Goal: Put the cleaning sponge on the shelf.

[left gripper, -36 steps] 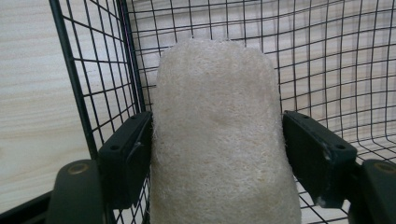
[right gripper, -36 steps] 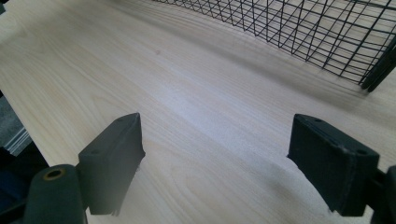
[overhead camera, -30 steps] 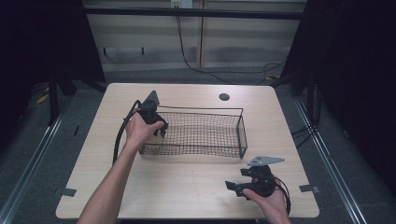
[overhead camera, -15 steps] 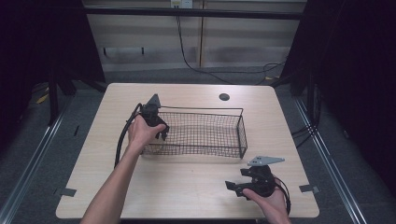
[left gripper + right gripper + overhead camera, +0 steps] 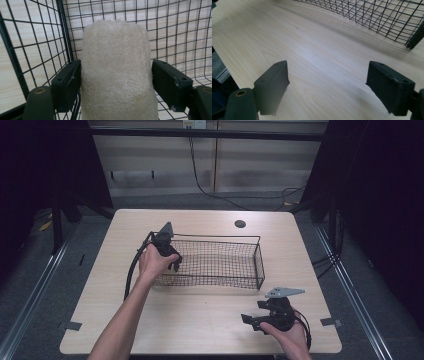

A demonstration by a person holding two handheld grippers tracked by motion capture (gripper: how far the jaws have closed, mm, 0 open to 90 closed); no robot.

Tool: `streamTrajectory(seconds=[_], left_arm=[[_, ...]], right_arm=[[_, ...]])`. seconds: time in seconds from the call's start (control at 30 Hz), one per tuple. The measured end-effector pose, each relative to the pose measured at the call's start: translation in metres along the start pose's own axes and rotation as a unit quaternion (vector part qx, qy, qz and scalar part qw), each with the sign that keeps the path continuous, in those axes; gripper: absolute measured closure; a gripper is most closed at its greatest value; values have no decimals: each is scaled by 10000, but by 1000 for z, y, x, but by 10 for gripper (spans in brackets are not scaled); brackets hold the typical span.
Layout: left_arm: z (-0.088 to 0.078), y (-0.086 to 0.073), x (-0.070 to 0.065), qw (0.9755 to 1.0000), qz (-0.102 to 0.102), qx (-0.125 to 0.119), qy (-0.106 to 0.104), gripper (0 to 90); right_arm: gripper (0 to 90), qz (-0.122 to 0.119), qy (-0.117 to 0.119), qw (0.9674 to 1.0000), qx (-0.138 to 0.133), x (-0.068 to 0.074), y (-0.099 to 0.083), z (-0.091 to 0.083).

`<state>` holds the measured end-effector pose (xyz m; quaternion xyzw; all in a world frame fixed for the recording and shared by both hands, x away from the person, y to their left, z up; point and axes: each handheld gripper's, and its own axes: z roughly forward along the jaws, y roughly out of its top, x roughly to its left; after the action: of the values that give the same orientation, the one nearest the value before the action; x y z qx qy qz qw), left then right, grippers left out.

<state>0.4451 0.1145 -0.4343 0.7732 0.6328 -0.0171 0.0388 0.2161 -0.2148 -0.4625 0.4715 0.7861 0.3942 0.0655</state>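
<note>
Left jaws: clenched on a pale loofah sponge (image 5: 116, 72), left gripper (image 5: 167, 251) dipped into the wire basket (image 5: 257, 265), left end.
Right jaws: spread, nothing between; right gripper (image 5: 250, 321) low over the table (image 5: 200, 320).
Progress: judged near placement; release left.

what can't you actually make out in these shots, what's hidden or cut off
- Loofah-like sponge in the left gripper view: its bottom is cut off by the lower edge, so whether it rests on the wire basket floor is unclear.
- Same sponge, high view: covered by the hand and left gripper.
- Left gripper's hold: the right-side jaw may leave a small gap.
- Dark round spot on the table, high view: too small to identify.
</note>
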Motion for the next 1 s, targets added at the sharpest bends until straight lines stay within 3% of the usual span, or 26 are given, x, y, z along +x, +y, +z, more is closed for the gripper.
streamTrajectory(seconds=[0.13, 0.27, 0.3, 0.4, 0.6, 1.0], left_arm=[[-2, 0, 2, 9999, 32, 61, -113, 248], [-6, -2, 1, 9999, -91, 12, -79, 223], [-6, -3, 1, 9998, -66, 33, -192, 220], [-7, -2, 1, 9997, -51, 28, -251, 221], [-10, -3, 5, 9995, -139, -93, -286, 218], [-22, -8, 9, 9987, -32, -231, -452, 225]], right_arm=[[173, 5, -6, 10000, -1, 0, 0, 0], [172, 3, -4, 10000, -1, 0, 0, 0], [173, -2, -13, 10000, -17, 0, 0, 0], [173, 8, -13, 10000, -14, 0, 0, -1], [172, 4, -10, 10000, -13, 0, 0, 0], [172, 19, -14, 10000, 15, 0, 0, 0]])
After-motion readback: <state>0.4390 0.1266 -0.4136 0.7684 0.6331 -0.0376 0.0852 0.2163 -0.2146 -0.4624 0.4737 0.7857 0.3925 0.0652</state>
